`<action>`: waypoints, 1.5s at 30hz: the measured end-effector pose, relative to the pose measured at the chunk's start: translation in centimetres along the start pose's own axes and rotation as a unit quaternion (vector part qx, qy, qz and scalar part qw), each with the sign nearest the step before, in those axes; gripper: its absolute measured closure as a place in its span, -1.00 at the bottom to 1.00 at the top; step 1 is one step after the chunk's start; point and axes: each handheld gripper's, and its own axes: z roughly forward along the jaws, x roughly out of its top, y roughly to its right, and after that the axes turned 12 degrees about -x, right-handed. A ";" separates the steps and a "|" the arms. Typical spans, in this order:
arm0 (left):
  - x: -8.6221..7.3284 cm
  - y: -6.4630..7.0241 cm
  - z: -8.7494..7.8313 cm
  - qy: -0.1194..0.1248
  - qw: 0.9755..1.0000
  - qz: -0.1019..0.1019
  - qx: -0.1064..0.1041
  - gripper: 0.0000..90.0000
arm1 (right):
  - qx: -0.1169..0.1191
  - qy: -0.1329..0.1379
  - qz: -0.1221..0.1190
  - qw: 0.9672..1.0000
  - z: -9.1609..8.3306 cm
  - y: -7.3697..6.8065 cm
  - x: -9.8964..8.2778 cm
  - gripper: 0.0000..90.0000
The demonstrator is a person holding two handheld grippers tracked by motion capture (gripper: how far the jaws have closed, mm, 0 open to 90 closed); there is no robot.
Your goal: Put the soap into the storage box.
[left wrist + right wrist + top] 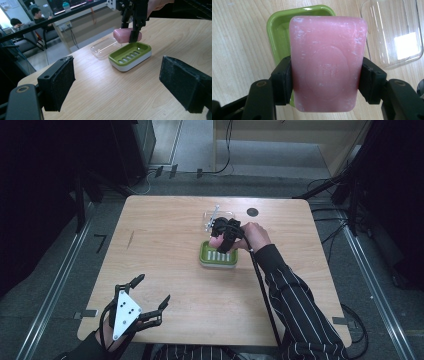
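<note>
A pink bar of soap (327,62) hangs just above a green soap dish (282,32), pinched across its width by my right gripper (325,85), which is shut on it. In the left gripper view the soap (122,35) floats over the far end of the green dish (130,55). From above, the right gripper (226,239) points down over the dish (219,255) at the table's middle. My left gripper (150,297) rests near the front left edge, its jaws spread wide with nothing between them, its pads (60,82) far apart in its own view.
A clear plastic lid (220,218) lies on the table just beyond the dish, also seen as the lid (392,32) beside the dish. A dark round mark (252,212) sits near the table's far edge. Cables run on the floor around the wooden table (165,240).
</note>
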 end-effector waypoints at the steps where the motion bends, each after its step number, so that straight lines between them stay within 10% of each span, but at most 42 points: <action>1: 0.0 0.0 0.0 0.000 1.000 0.000 0.000 -0.71 | 0.001 -0.004 -0.002 1.000 0.1 0.0 0.1 -0.14; 45: 0.0 0.0 0.0 0.001 1.000 -0.001 0.000 -0.71 | 0.042 -0.011 -0.008 0.999 4.2 -0.2 -0.5 -0.14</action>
